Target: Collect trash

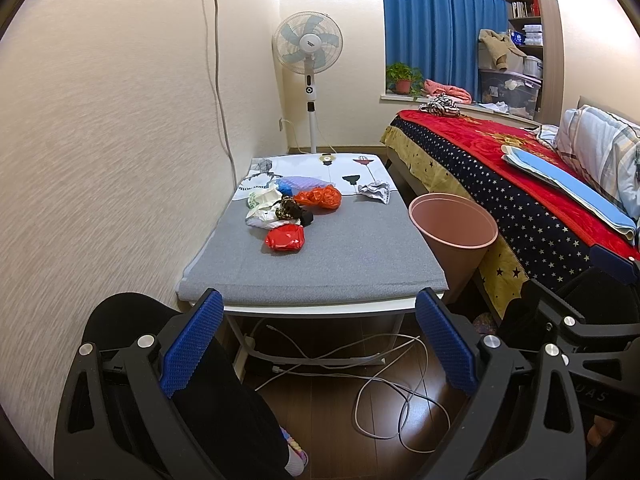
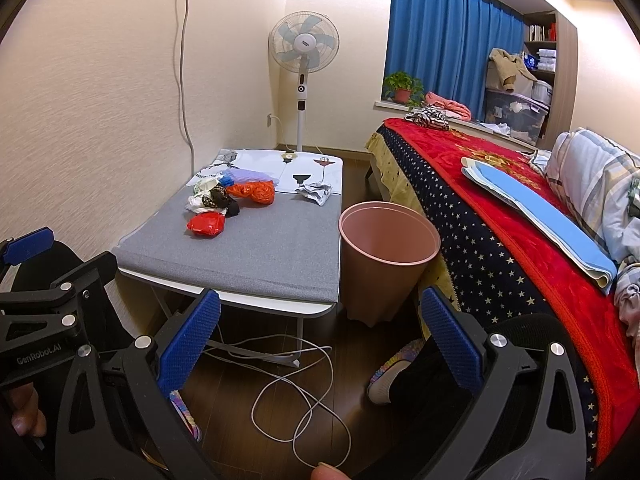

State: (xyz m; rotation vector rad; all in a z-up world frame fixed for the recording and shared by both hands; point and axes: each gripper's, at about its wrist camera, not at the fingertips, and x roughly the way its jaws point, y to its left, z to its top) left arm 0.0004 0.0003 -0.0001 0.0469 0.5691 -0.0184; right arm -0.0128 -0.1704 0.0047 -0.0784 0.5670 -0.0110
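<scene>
- My left gripper (image 1: 320, 344) hangs in front of the table's near edge, its jaws spread wide with nothing between the blue pads (image 1: 192, 344).
- My right gripper (image 2: 320, 344) is likewise wide open and empty, low over the floor beside the bed (image 2: 520, 208).
- The trash sits in a heap on the grey table (image 1: 320, 256): a red wrapper (image 1: 285, 238) nearest me, an orange bag (image 1: 320, 197) behind it, white and dark scraps touching them.
- A crumpled paper (image 1: 375, 191) lies apart, toward the table's right side.
- The pink bin (image 2: 388, 256) stands upright on the floor between table and bed.
- White cables (image 2: 296, 392) loop on the floor under the table.
</scene>
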